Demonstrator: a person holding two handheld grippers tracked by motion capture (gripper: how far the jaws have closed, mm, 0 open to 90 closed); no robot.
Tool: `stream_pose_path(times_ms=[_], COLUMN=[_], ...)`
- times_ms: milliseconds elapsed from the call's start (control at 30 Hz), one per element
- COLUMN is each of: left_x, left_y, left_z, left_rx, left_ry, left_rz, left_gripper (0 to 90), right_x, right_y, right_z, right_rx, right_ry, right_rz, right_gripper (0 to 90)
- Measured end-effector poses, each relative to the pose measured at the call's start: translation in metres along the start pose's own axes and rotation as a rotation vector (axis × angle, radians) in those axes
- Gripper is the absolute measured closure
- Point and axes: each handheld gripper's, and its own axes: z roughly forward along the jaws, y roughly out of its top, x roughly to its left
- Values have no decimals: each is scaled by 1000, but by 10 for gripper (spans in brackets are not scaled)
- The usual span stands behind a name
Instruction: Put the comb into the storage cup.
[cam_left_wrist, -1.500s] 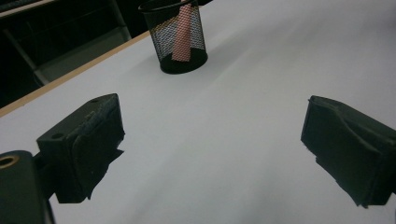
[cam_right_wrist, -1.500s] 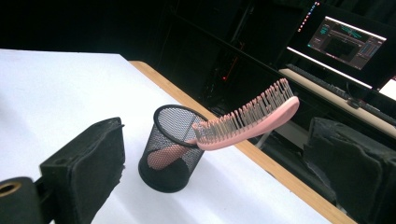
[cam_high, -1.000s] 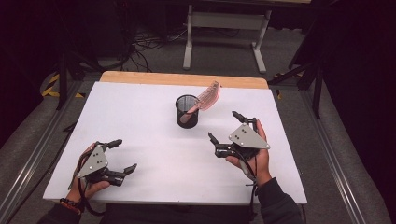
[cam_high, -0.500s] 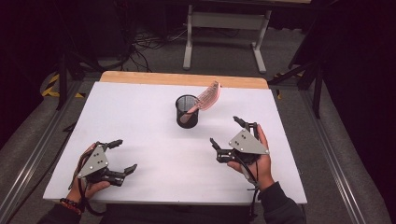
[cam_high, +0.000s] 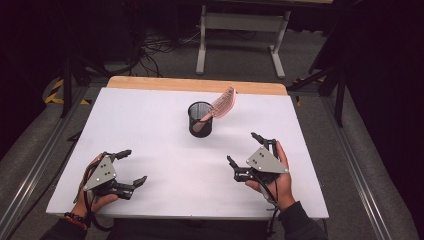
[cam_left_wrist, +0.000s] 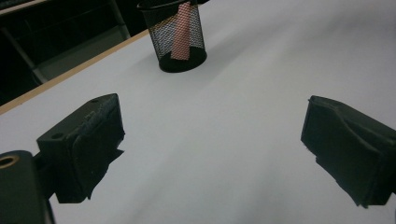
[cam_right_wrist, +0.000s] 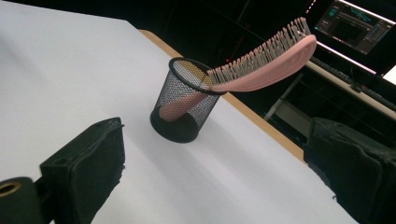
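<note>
Left tool (cam_high: 126, 168) sits low at the near left of the white worktop (cam_high: 150, 130), held in the person's left hand (cam_high: 95, 197), jaws spread wide w/ nothing between them; in the left gripper view just bare worktop lies between the two black jaws. Right tool (cam_high: 246, 149) is at the near right, in the right hand (cam_high: 277, 180), also released, jaws wide apart & empty, grey plate on top. Both tools rest close to the worktop surface, well apart from each other. Ahead of both, roughly between them & farther off, stands a black mesh cup (cam_high: 200, 119), upright, nearer the right tool than the left. A pink hairbrush (cam_high: 223, 104) stands in it handle-down, tilted; its bristled head sticks out over the cup's rim, leaning away to the far right as the right tool sees it (cam_right_wrist: 261, 60). Thru the mesh the pink handle shows reaching the cup's bottom. Beyond the cup: worktop's wooden far edge (cam_high: 195, 85)
</note>
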Motion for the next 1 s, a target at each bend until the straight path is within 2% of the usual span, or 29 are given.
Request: stream_pose_path(times_ms=[433, 567, 633, 700, 733, 867, 1000], left_x=[0, 0, 0, 0, 0, -1, -1], left_y=[0, -1, -2, -2, -2, -1, -1], left_z=[1, 1, 2, 2, 2, 2, 3], left_rx=[5, 9, 12, 12, 11, 14, 15], left_ry=[-3, -6, -7, -6, -7, -5, -10], left_rz=[3, 0, -2, -1, -3, 4, 3], left_gripper=[67, 67, 67, 67, 67, 67, 67], right_x=[1, -1, -4, -4, -5, -6, -10], right_y=[-23, -33, -42, -44, -51, -60, -69], right_z=[-4, -8, -11, -12, -14, -17, -23], right_rx=[5, 5, 9, 11, 13, 22, 22], right_ry=[29, 48, 50, 48, 44, 36, 27], right_rz=[15, 48, 80, 83, 97, 92, 123], right_gripper=[51, 44, 44, 44, 48, 49, 49])
